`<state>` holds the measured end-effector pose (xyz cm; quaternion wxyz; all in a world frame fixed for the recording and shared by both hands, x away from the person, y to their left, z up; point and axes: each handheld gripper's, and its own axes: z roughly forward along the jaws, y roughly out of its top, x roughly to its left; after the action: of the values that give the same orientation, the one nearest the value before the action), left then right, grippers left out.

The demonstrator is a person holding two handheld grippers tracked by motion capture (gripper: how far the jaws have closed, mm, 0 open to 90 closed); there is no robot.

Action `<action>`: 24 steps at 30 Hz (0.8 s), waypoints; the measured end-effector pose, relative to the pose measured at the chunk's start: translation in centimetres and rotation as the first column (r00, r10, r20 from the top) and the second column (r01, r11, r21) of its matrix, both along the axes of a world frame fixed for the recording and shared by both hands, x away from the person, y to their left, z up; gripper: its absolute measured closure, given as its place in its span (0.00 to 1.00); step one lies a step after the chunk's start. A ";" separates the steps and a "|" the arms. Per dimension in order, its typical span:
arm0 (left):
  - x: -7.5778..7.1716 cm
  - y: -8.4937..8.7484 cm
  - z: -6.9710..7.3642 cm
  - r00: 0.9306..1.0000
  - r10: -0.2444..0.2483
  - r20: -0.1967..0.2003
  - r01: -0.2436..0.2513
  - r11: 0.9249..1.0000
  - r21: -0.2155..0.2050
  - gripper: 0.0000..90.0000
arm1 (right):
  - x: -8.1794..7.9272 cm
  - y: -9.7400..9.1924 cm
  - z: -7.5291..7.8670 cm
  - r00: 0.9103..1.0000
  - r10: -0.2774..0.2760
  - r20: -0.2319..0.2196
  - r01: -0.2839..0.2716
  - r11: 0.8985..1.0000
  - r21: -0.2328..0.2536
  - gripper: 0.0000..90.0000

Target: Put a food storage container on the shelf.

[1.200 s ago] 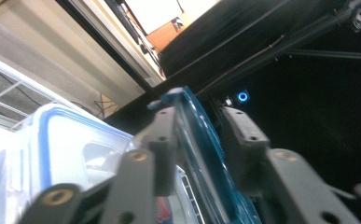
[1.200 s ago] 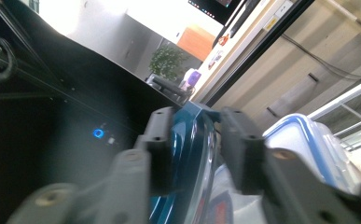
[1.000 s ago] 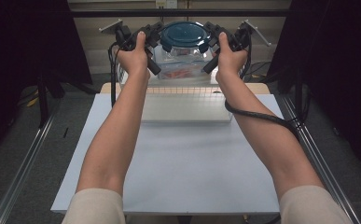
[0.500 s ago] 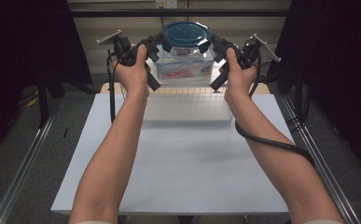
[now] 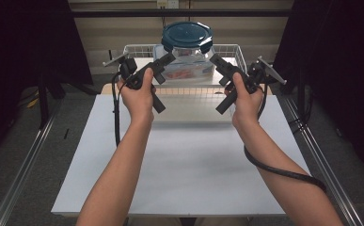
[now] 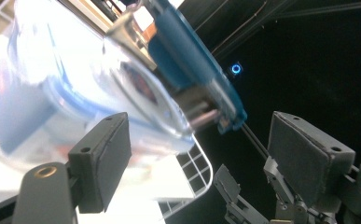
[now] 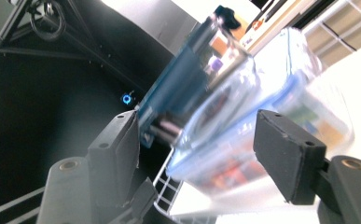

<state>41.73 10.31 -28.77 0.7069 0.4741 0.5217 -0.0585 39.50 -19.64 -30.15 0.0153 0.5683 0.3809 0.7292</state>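
While the high view looks down over a white bench (image 5: 179,165), two bare forearms reach in from the bottom edge, each hand gripping black tongs. The left tongs (image 5: 170,57) and the right tongs (image 5: 213,59) point inward at a clear plastic container (image 5: 185,63) from either side. Both sets have just been opening, and their tips stand just off the container's walls, not pressing it. The container is round-cornered, see-through, and capped with a dark teal lid (image 5: 187,36) that has side clips. It sits in a white wire basket (image 5: 132,49) at the far end of the bench. Reddish and white contents show through the wall, too faint to identify. A black cable (image 5: 283,170) loops from the right tongs down along the forearm.

From the left gripper view, two black padded jaws rise from the bottom, standing wide apart. The container (image 6: 75,88) appears tilted and blurred at upper left, its lid (image 6: 192,70) a band of teal with a grey clip. The left-hand jaw overlaps it; no contact can be made out. Basket wire (image 6: 197,168) shows below.

From the right gripper view, the jaws also stand apart, with the blurred container (image 7: 262,102) lying between and beyond them, untouched. Its lid (image 7: 178,88) faces a dark background. Orange smudges inside are unreadable.
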 end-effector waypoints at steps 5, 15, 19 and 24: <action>-1.0 0.1 -1.4 1.000 -0.004 -0.001 0.004 1.000 0.016 0.20 | -1.2 -0.2 -1.5 1.000 0.025 0.000 -0.025 1.000 -0.009 0.34; -2.3 0.6 -3.3 1.000 -0.011 0.006 0.011 0.999 0.041 0.16 | -2.6 -0.4 -3.8 0.999 0.054 -0.007 -0.054 0.999 -0.004 0.32; -2.9 0.8 -4.2 1.000 -0.012 0.007 0.011 0.998 0.061 0.15 | -3.2 -0.5 -4.9 0.998 0.068 -0.014 -0.068 0.998 -0.004 0.32; -3.4 1.0 -5.6 1.000 -0.002 0.007 0.002 0.996 0.089 0.14 | -3.8 -0.7 -5.8 0.997 0.078 -0.015 -0.079 0.997 -0.016 0.31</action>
<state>38.29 11.36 -34.36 0.6870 0.5058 0.5207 -0.0341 35.73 -20.31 -35.98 -0.0115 0.5581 0.4092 0.7218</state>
